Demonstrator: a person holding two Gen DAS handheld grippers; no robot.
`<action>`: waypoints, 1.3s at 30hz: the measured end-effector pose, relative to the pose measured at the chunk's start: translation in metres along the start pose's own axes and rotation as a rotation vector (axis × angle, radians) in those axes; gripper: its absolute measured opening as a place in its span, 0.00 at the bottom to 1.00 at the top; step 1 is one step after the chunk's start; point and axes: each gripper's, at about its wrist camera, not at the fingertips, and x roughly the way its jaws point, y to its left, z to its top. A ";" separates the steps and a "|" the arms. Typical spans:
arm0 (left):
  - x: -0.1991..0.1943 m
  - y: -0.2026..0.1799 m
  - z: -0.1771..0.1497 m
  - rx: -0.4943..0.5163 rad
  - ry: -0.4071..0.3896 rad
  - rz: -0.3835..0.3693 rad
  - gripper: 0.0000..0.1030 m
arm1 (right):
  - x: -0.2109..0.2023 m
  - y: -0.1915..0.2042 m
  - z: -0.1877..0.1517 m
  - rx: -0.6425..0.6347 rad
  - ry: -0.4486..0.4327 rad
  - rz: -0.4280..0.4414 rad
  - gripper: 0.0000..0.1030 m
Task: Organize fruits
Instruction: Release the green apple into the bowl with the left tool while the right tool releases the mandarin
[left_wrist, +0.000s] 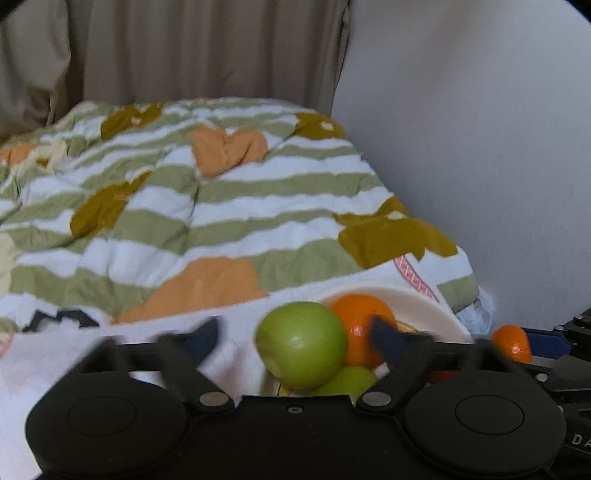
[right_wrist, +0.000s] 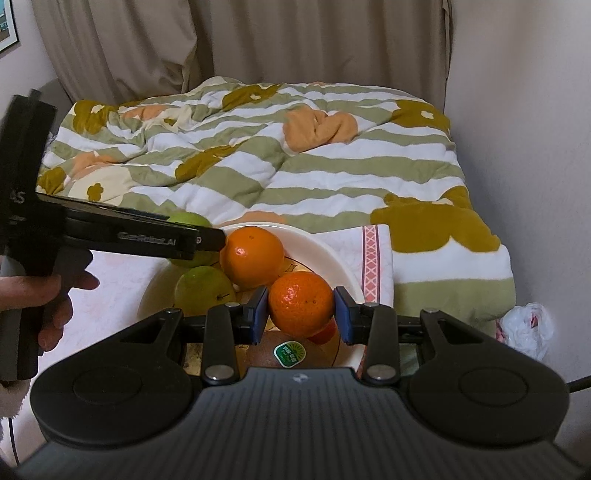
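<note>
Between the right claw's pads: small mandarin (right_wrist: 301, 302), gripped from both sides over the plate.
Right claw (right_wrist: 301, 306): clenched on the mandarin; blue pads (right_wrist: 260, 308) touch its left and right flanks.
Below the right claw: white plate (right_wrist: 332, 258); a brownish stickered fruit (right_wrist: 284, 352) lies directly under the held mandarin.
Ahead and left of the right claw: large orange (right_wrist: 253, 256), touching the mandarin or very nearly; lower green apple (right_wrist: 203, 290) beside it.
Left claw (left_wrist: 295, 341): released, fingers spread wide and motion-blurred; upper green apple (left_wrist: 301, 343) sits between them, untouched as far as can be told.
Right of the left claw: the same orange (left_wrist: 360, 328), behind the right finger.
Surface: pale cloth (right_wrist: 118, 295) over a striped quilt (right_wrist: 295, 173).
Governing relation (judged): the mandarin is round, no long axis to align; the right claw already has it, so the next move turns on a straight lift clear of the orange.
Nearer hand for the green apple: left.
</note>
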 end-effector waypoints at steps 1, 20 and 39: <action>-0.006 -0.001 0.000 0.008 -0.019 0.007 1.00 | -0.001 0.000 0.000 0.002 -0.001 0.000 0.51; -0.078 0.009 -0.024 -0.002 -0.051 0.129 1.00 | 0.021 0.019 0.005 -0.076 -0.001 0.096 0.52; -0.136 0.008 -0.057 -0.082 -0.122 0.194 1.00 | -0.020 0.032 -0.003 -0.110 -0.080 0.077 1.00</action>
